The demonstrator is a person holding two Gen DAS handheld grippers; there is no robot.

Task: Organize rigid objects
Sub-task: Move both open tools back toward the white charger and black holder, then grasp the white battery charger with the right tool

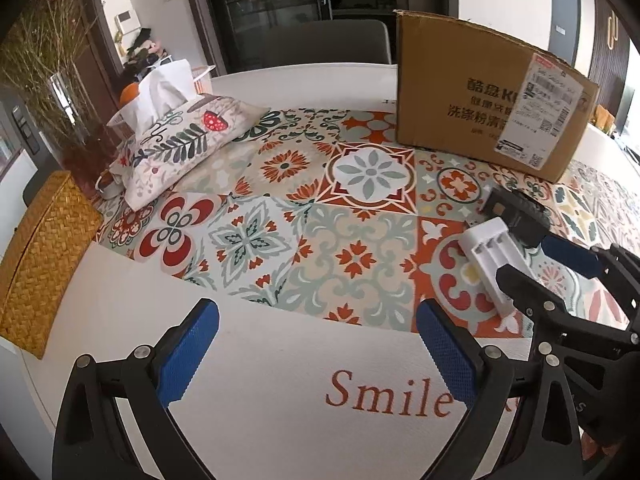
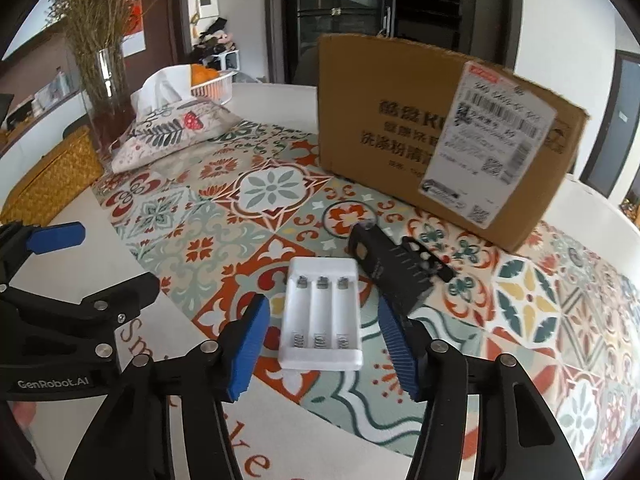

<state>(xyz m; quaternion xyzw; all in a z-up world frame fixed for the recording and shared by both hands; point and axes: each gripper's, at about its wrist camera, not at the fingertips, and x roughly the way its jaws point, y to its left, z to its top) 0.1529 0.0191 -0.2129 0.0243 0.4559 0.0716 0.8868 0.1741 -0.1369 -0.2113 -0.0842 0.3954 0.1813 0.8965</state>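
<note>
A white three-slot battery charger [image 2: 320,320] lies empty on the patterned mat, also seen in the left wrist view as the charger [image 1: 488,256]. My right gripper [image 2: 322,304] straddles it, pads a little off both long sides, so it is open. In the left wrist view the right gripper [image 1: 524,258] is at the right. A black ribbed device [image 2: 396,276] lies just behind the charger, touching its far right corner; the same device [image 1: 516,216] shows here too. My left gripper [image 1: 318,312] is open over the white mat border, holding nothing; it appears as the left gripper [image 2: 104,256].
A cardboard box [image 2: 400,120] with a shipping label stands behind the objects. A floral tissue pouch [image 1: 180,148], a glass vase of dried grass [image 2: 108,92], a woven yellow box [image 1: 44,260] and a basket of oranges [image 2: 212,80] sit at the left.
</note>
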